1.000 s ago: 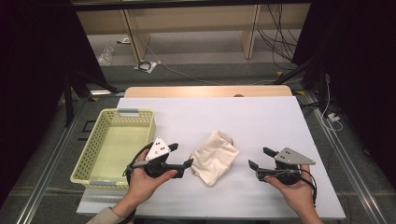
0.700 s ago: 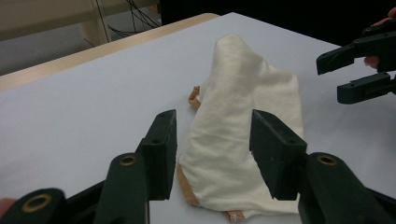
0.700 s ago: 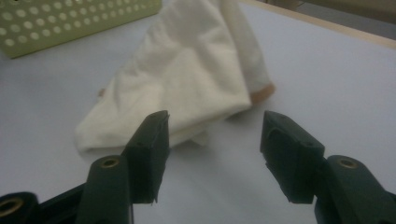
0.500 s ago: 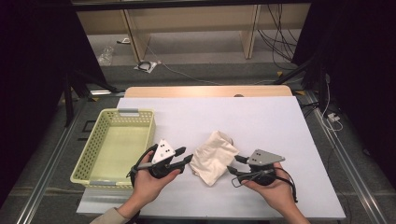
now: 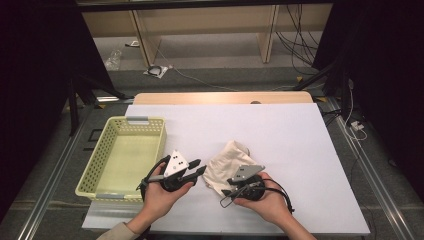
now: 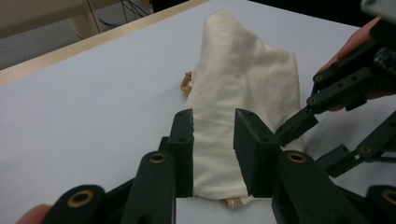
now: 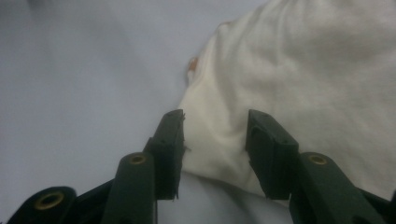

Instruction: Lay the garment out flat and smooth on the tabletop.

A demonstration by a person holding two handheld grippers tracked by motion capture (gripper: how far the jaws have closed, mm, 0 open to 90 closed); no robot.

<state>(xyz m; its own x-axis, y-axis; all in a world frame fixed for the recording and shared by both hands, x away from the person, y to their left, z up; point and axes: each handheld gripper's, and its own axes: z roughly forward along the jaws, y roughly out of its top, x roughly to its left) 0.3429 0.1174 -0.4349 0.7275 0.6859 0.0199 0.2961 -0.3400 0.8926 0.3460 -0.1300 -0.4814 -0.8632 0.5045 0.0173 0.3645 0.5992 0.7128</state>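
Left gripper view: your left gripper (image 6: 212, 140) has its jaws straddling the near end of the cream cloth (image 6: 243, 88); they have just been closing, the cloth is between them, and a gap shows at each pad, so no bite yet.
Right gripper view: your right gripper (image 7: 215, 144) has a fold of the cloth (image 7: 299, 74) between its jaws; these too have just been closing, narrowed but not yet pinching, as far as the fold lets you see.
High view, change: a second ago your right hand (image 5: 265, 197) sat well off toward the table's right edge; now it has slid in and its gripper (image 5: 227, 192) meets the cloth's near right side, while your left gripper (image 5: 200, 167) holds its spot at the cloth's left side.
Cloth: crumpled, lying near the front edge of the white table (image 5: 300, 145), about midway along it.
Basket: the yellow basket (image 5: 150, 125) sits at the table's left edge, near the left hand (image 5: 160, 192).
Meaning: both tongs are set for a two-handed pick; you look one squeeze away from a lift.
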